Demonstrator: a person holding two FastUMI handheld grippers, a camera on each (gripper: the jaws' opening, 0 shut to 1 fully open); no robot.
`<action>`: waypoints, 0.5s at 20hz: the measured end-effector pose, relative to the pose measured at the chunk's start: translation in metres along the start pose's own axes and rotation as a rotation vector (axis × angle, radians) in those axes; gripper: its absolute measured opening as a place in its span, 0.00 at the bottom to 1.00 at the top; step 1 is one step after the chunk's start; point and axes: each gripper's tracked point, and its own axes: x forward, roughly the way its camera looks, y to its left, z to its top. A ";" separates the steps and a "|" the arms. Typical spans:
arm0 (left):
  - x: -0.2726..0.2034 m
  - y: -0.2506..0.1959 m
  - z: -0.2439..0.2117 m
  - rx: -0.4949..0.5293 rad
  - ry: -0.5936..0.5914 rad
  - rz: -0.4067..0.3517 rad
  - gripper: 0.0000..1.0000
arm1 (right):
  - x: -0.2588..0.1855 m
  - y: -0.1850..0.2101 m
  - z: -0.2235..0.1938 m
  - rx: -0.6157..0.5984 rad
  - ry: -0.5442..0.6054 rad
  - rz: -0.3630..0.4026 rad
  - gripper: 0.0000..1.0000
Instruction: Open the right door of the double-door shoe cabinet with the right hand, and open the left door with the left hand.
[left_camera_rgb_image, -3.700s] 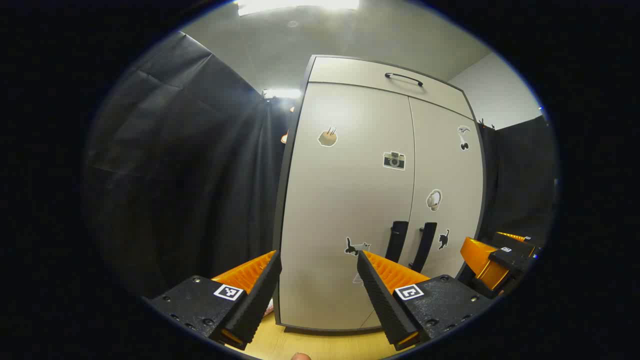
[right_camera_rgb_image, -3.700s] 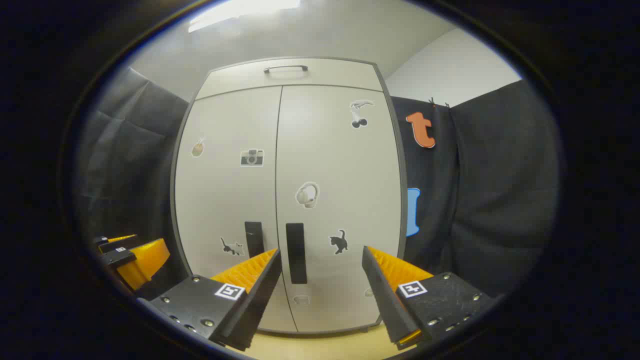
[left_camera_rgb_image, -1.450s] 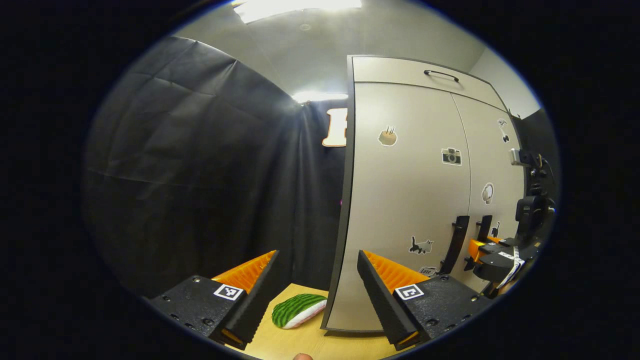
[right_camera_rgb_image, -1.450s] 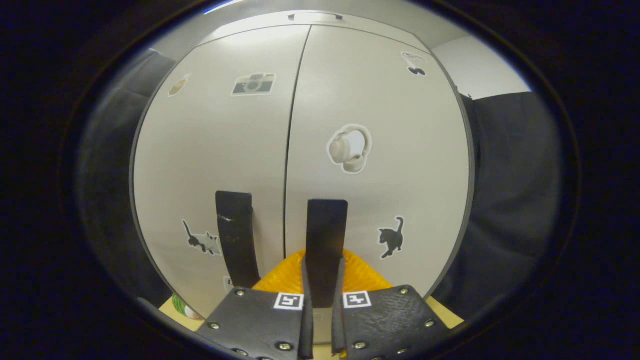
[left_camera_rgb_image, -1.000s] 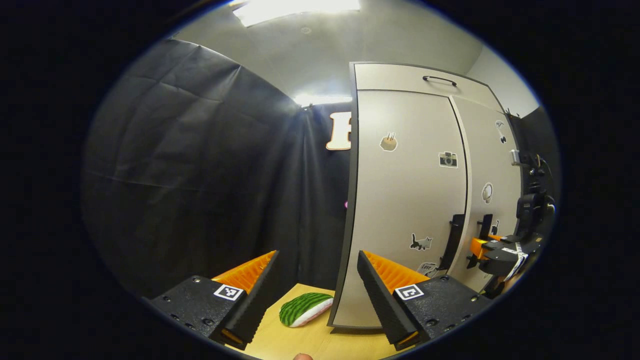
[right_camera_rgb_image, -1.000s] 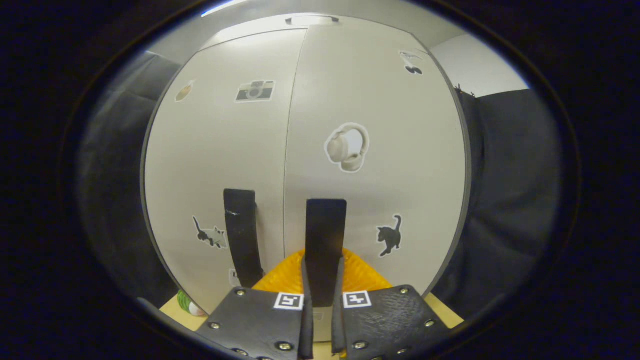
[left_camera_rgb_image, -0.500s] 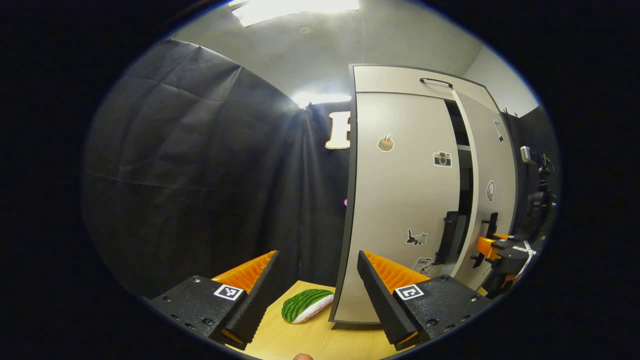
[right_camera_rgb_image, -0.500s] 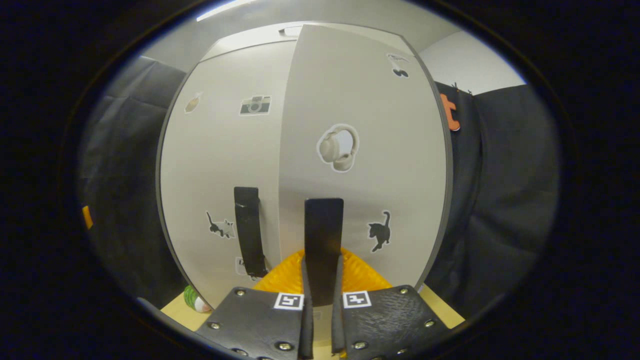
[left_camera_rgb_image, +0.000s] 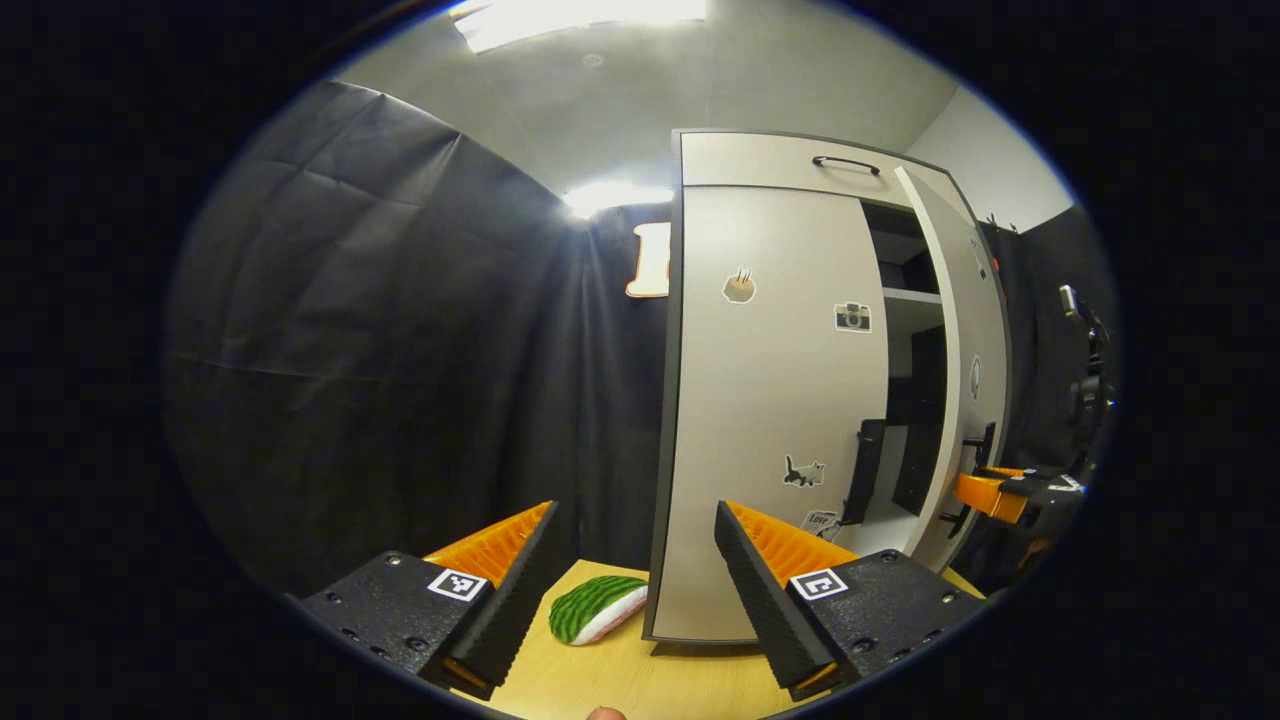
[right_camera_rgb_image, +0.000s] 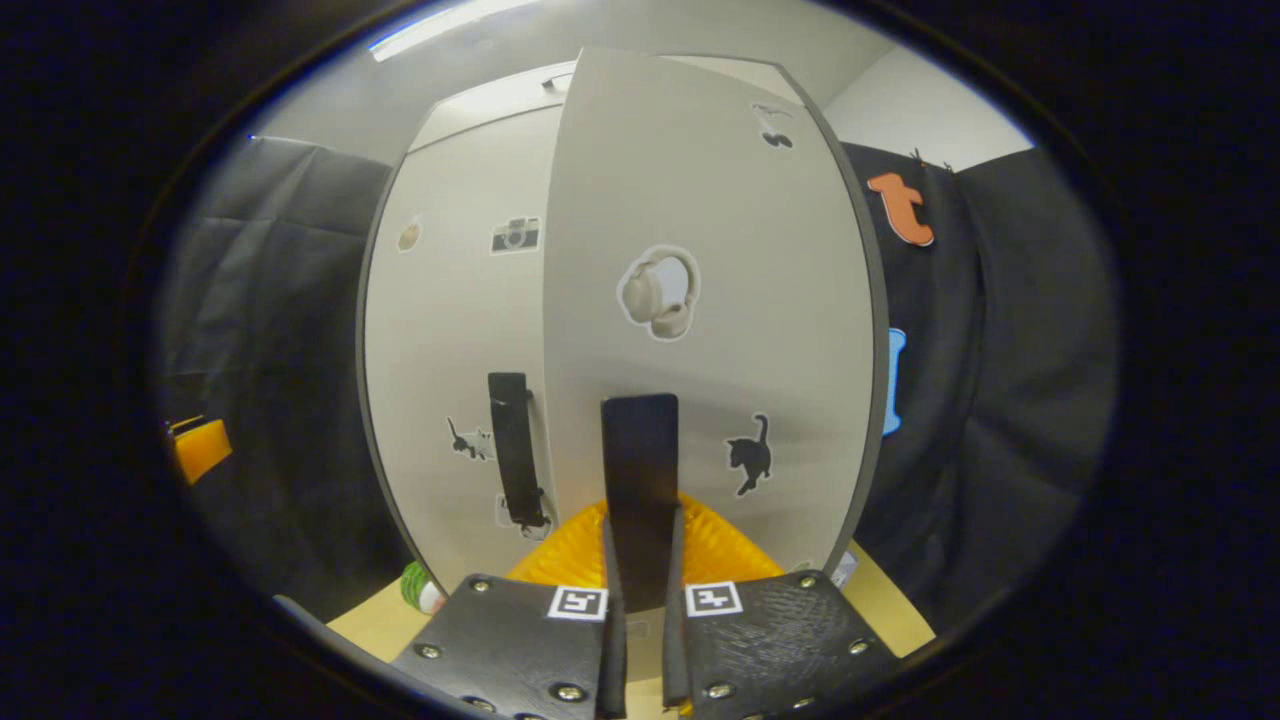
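The pale shoe cabinet (left_camera_rgb_image: 760, 160) has stickers on its two doors. My right gripper (right_camera_rgb_image: 641, 545) is shut on the black vertical handle (right_camera_rgb_image: 640, 470) of the right door (right_camera_rgb_image: 700, 200), which stands partly swung out. In the left gripper view the right door (left_camera_rgb_image: 968, 340) is ajar, dark shelves (left_camera_rgb_image: 905, 300) show behind it, and the right gripper (left_camera_rgb_image: 1000, 492) hangs at its handle. The left door (left_camera_rgb_image: 770, 400) is closed, with its black handle (left_camera_rgb_image: 862, 470) free. My left gripper (left_camera_rgb_image: 635, 515) is open and empty, off to the left of the cabinet, well short of that handle.
A green striped cushion-like thing (left_camera_rgb_image: 598, 608) lies on the wooden floor (left_camera_rgb_image: 600, 680) by the cabinet's left corner. A drawer with a bar handle (left_camera_rgb_image: 845, 162) tops the cabinet. Black cloth walls stand close on both sides.
The right door, closed a second ago, has swung outward with my right gripper holding its handle, uncovering the shelves. My left gripper stays open and has shifted only slightly.
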 end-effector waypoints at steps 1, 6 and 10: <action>0.000 -0.001 -0.001 0.001 0.002 -0.005 0.94 | -0.001 -0.002 0.000 -0.004 0.003 0.009 0.14; 0.002 -0.004 -0.003 0.012 0.009 -0.015 0.95 | -0.005 -0.005 0.001 -0.013 0.018 0.067 0.14; 0.004 -0.010 -0.004 0.012 0.014 -0.035 0.94 | -0.010 -0.009 0.002 -0.015 0.020 0.102 0.14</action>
